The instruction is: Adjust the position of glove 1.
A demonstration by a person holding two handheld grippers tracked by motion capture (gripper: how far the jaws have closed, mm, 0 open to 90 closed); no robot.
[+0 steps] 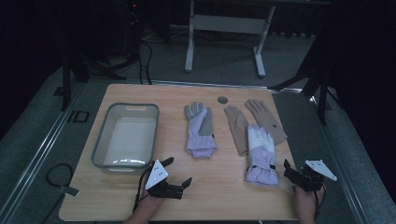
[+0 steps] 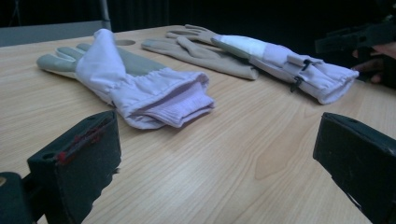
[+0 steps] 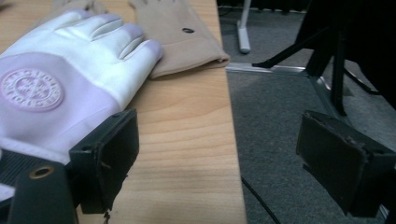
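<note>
A: Starting nearest the tub [image 1: 100, 156] — the grippers?

B: Left gripper [image 1: 178, 171] sits just right of its near corner, jaws wide apart, empty. Right gripper [image 1: 289, 169] is well right, jaws spread, empty, beside the white-lilac glove [image 1: 262, 154].

A: Farther back?

B: Grey-palmed glove [image 1: 200, 130] lies right of the tub; tan gloves [image 1: 243, 122] beyond.

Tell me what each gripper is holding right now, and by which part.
Nothing is held. The left gripper and the right gripper both stand open with nothing between their fingers, near the lilac gloves.
</note>
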